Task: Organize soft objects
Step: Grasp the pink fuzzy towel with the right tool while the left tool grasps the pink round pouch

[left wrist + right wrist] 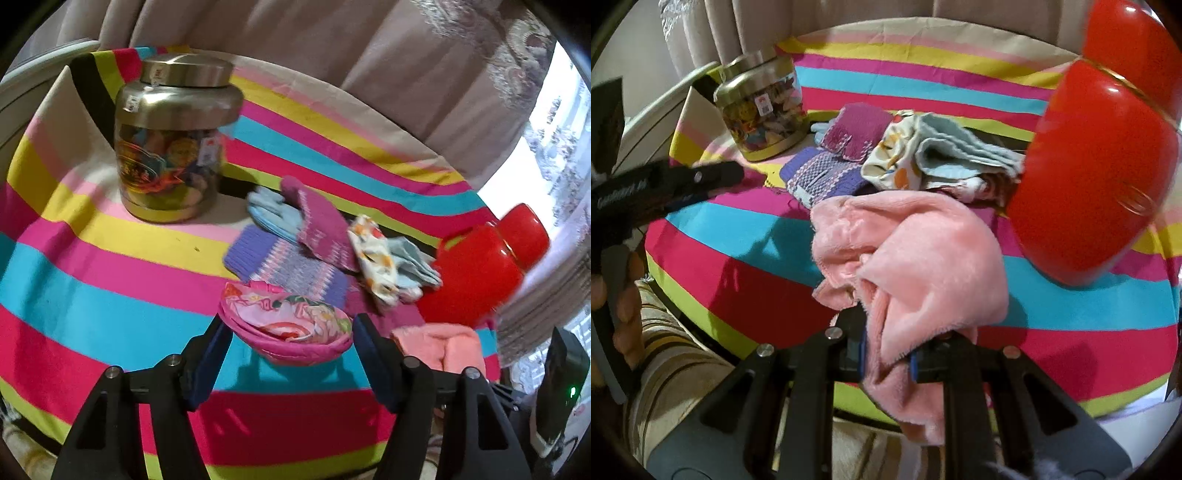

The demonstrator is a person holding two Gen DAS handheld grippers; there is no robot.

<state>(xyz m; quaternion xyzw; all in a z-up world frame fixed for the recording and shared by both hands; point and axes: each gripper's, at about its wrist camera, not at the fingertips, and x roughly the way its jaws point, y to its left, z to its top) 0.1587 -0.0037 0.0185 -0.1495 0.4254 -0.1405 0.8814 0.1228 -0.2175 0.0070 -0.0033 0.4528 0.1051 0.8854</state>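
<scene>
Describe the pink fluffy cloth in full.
The pink fluffy cloth looks like plush fleece, salmon pink, crumpled into soft folds. The right gripper is shut on its lower part, blue pads pinching it; one end hangs below the jaws. It bunches above the striped cover, beside the red container.

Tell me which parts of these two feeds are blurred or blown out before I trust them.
Left wrist view: the red container and metal-lidded jar are smeared by motion, the window at right is blown out, and the pink pouch casts a shadow on the striped cloth. Right wrist view: the red container is blurred with glare spots; the pink towel is fairly sharp.
</scene>
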